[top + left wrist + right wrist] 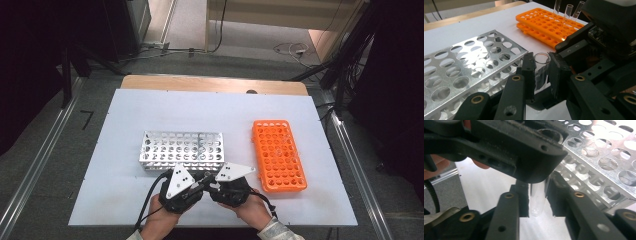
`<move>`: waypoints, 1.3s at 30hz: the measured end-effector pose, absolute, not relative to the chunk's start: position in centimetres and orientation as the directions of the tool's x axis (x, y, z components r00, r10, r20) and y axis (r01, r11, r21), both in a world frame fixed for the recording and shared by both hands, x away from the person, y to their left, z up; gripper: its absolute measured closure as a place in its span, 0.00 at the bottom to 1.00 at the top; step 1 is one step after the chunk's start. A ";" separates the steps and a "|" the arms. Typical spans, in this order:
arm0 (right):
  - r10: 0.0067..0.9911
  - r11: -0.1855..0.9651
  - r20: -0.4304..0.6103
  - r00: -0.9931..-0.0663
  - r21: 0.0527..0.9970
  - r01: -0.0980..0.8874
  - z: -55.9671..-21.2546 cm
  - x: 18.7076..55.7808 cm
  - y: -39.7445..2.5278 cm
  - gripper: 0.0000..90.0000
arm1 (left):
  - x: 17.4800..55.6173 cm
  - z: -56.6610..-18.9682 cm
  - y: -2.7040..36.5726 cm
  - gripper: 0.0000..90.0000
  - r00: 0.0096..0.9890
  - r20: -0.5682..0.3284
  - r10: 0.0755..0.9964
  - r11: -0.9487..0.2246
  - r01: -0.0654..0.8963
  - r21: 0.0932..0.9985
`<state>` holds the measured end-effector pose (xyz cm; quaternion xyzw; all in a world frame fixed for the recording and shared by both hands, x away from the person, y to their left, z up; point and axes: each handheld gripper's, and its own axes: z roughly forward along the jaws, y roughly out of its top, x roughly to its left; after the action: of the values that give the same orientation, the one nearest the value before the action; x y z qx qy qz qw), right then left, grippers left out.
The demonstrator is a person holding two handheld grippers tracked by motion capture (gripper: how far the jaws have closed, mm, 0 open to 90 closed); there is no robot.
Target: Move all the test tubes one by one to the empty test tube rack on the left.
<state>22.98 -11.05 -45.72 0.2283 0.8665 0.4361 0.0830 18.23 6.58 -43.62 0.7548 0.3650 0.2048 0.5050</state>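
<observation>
1. Left gripper view: left claw [541, 68] clamped on the upper part of a clear glass test tube [541, 65], open mouth up between its jaws.
2. Right gripper view: right claw [537, 195] pinches the same tube's rounded lower end [537, 203]; the left claw sits directly above it.
3. High view: both claws [202, 184] meet just in front of the metal rack [181, 148]; orange rack [278, 154] off to the right claw's side, on the bench [125, 200].
4. Risk: both claws grip one glass tube, so any twist or pull apart may crack it.
5. Risk: if one lets go early, the tube may tilt, slip, hit the metal rack edge.
</observation>
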 end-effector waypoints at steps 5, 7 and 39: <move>0.455 0.516 0.073 -0.888 0.791 0.330 -45.6 23.1 -11.3 0.54 | 18.5 -43.2 7.0 0.84 0.641 -0.068 0.765 -0.208 0.345 0.915; 0.457 0.516 0.075 -0.886 0.789 0.333 -45.6 23.1 -11.3 0.51 | 18.6 -42.9 7.4 0.84 0.635 -0.069 0.769 -0.203 0.346 0.916; 0.565 0.444 0.099 -0.819 0.801 0.403 -44.0 23.1 -14.5 0.25 | 20.0 -39.5 12.7 0.84 0.530 -0.136 0.837 -0.079 0.363 0.928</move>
<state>23.11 -14.46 -44.03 0.2865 0.8446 0.4428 0.0918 20.02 12.69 -39.54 0.6991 0.4292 0.2255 0.5256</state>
